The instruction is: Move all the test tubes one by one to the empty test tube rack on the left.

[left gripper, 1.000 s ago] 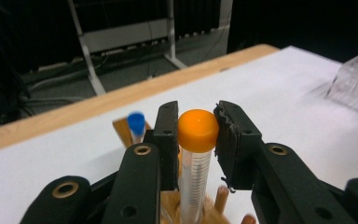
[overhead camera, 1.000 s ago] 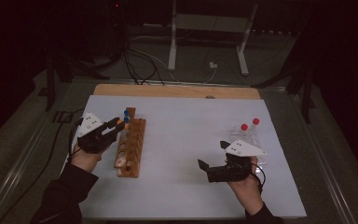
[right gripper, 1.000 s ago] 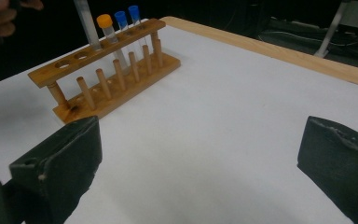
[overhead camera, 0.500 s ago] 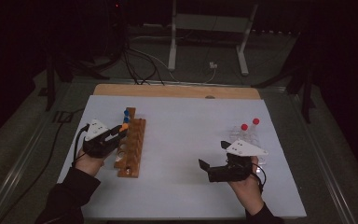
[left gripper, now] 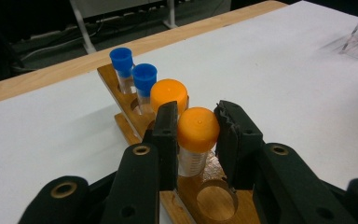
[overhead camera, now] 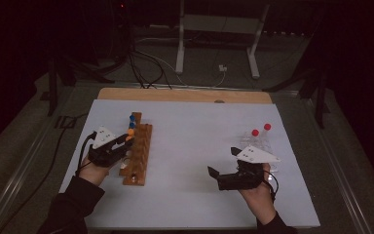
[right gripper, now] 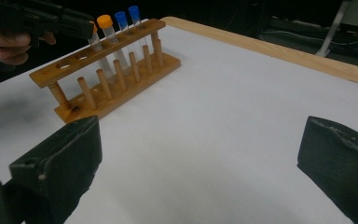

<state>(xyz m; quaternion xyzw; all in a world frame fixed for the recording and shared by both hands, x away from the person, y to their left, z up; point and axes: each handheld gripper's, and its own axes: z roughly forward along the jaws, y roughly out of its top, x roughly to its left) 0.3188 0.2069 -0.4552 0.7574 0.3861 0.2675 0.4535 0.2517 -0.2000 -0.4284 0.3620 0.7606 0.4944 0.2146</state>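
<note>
Left gripper (left gripper: 197,135): its jaws were clenched on the cap of an orange-capped tube (left gripper: 196,140), one pad on each side of the cap; the tube stood upright in a hole of the wooden rack (left gripper: 200,198).
Tube's place: in the rack near the table's left edge, fourth in the row from the far end, with an empty hole just nearer the gripper.
Row in the rack: behind the held tube stood a second orange-capped tube (left gripper: 168,95), then two blue-capped tubes (left gripper: 144,77), all upright and close together.
Rack: a long wooden stand with round holes and pegs, lying lengthwise from the near side toward the far side of the table (overhead camera: 195,146).
Right gripper (overhead camera: 224,176): held low over the near right part of the table, jaws released and spread wide, nothing between them.
Clear holder (overhead camera: 260,144): near the table's right edge, just beyond the right gripper, carrying two red-capped tubes (overhead camera: 254,132).
Writing: faint graduation marks showed on the held tube's clear body, too small to read; no brand or label was legible.
</note>
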